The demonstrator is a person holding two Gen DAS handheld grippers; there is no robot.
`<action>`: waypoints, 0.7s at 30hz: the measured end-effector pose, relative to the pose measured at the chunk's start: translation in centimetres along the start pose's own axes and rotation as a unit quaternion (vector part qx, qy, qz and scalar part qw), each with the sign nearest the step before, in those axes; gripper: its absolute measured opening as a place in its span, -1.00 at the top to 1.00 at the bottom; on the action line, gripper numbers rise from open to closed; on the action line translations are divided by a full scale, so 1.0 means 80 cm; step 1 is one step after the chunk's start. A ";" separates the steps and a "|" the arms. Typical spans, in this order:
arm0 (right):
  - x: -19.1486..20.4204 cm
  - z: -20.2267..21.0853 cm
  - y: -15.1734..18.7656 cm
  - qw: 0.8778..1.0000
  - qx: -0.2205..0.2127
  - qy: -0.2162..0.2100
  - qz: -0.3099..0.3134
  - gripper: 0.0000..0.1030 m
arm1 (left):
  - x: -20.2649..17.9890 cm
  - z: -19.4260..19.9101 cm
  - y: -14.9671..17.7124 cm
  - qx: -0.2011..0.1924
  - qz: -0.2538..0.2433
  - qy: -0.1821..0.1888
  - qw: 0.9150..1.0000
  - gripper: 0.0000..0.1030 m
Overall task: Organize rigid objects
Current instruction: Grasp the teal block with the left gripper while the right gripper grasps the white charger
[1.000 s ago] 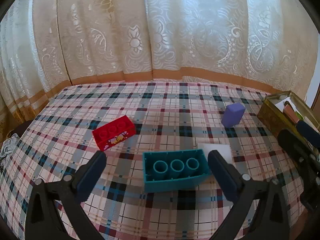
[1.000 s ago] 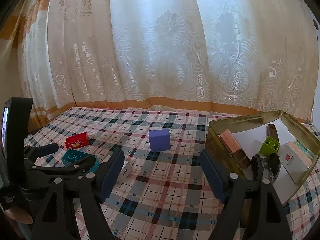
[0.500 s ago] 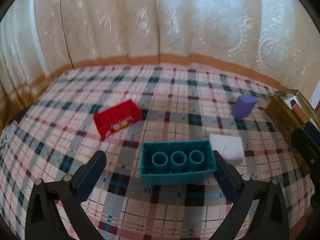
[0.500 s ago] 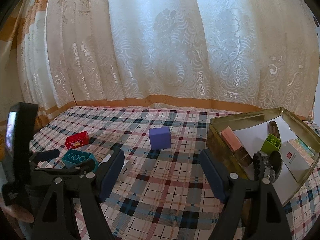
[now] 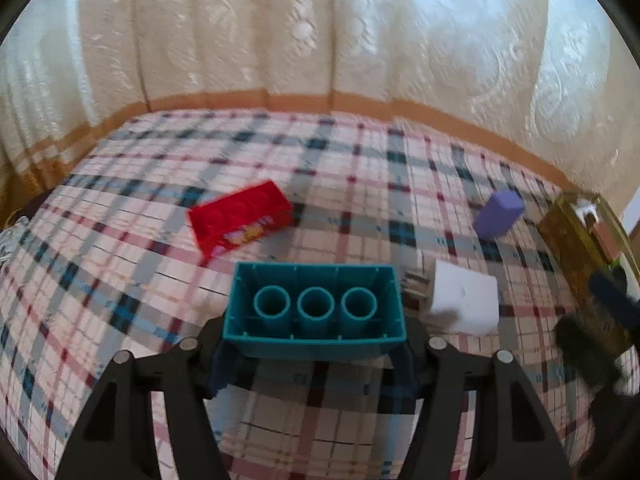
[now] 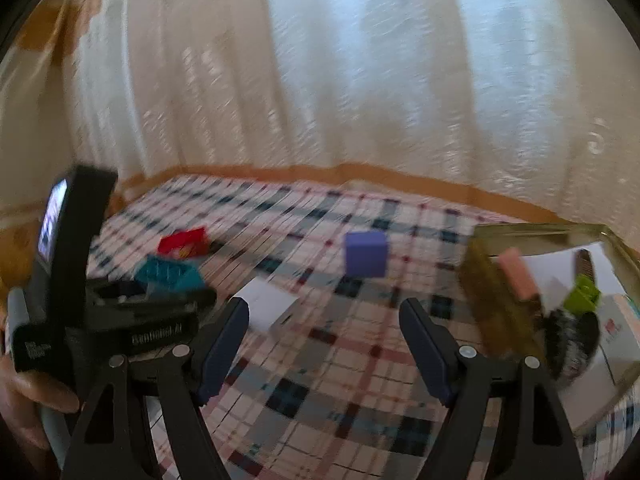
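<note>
A teal brick (image 5: pixel 316 308) lies upside down on the plaid cloth, its three tubes showing. My left gripper (image 5: pixel 314 360) has its jaws closing on it, and the pads meet its two short ends. A red brick (image 5: pixel 240 218) lies behind it to the left, and a purple block (image 5: pixel 498 214) stands far right. A white block (image 5: pixel 464 304) sits just right of the teal brick. My right gripper (image 6: pixel 324 340) hangs open over bare cloth, with the purple block (image 6: pixel 366 254) beyond it.
An open gold tin (image 6: pixel 492 284) at the right holds a pink block (image 6: pixel 518 276), a green brick (image 6: pixel 582 300) and other items. A lace curtain backs the table. A person's hand (image 6: pixel 36 396) holds the left gripper's body at lower left in the right wrist view.
The left gripper's fingers have come in from wide apart onto the ends of the teal brick, which now sits closer in view. The right gripper has stayed open and in place.
</note>
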State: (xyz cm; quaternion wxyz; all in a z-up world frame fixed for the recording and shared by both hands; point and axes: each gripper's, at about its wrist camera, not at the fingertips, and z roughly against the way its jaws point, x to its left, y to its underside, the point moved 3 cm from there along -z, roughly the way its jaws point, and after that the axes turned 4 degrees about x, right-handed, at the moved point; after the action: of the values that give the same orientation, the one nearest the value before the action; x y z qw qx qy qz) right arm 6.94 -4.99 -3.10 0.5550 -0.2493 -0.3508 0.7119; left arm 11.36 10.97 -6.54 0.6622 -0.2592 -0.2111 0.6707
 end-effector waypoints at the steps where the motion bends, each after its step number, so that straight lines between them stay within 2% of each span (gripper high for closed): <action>1: 0.007 -0.006 -0.001 1.000 0.011 -0.009 0.015 -0.55 | 0.003 0.008 0.000 -0.016 0.005 -0.001 1.000 -0.25; 4: 0.025 -0.017 -0.006 0.998 0.024 -0.006 0.061 -0.55 | 0.014 0.020 -0.002 -0.044 0.020 -0.021 0.999 -0.25; 8: 0.041 -0.046 -0.014 0.994 0.058 -0.034 0.087 -0.55 | 0.042 0.036 -0.006 -0.085 0.046 -0.086 0.992 -0.25; 10: 0.048 -0.067 -0.014 0.991 0.084 -0.038 0.098 -0.55 | 0.056 0.039 -0.007 -0.091 0.059 -0.112 0.988 -0.25; 13: 0.054 -0.092 -0.009 0.986 0.119 -0.044 0.104 -0.55 | 0.071 0.038 -0.007 -0.086 0.073 -0.125 0.986 -0.25; 17: 0.059 -0.099 -0.009 0.984 0.127 -0.035 0.119 -0.54 | 0.075 0.036 -0.006 -0.081 0.079 -0.125 0.986 -0.25; 18: 0.061 -0.102 -0.008 0.983 0.133 -0.032 0.123 -0.49 | 0.076 0.036 -0.006 -0.081 0.078 -0.125 0.986 -0.25; 19: 0.062 -0.102 -0.007 0.983 0.134 -0.042 0.122 -0.34 | 0.076 0.036 -0.006 -0.080 0.077 -0.125 0.986 -0.25; 20: 0.063 -0.101 -0.007 0.983 0.136 -0.049 0.118 -0.29 | 0.075 0.036 -0.005 -0.079 0.077 -0.123 0.986 -0.25; 21: 0.062 -0.102 -0.007 0.982 0.138 -0.059 0.112 -0.16 | 0.075 0.035 -0.005 -0.077 0.078 -0.122 0.986 -0.25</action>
State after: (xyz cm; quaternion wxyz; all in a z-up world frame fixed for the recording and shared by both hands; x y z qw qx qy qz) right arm 12.07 1.72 -7.60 0.4794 -0.1655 -0.2511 0.8244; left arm 9.97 17.10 -4.53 0.5550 -0.2419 -0.3202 0.7286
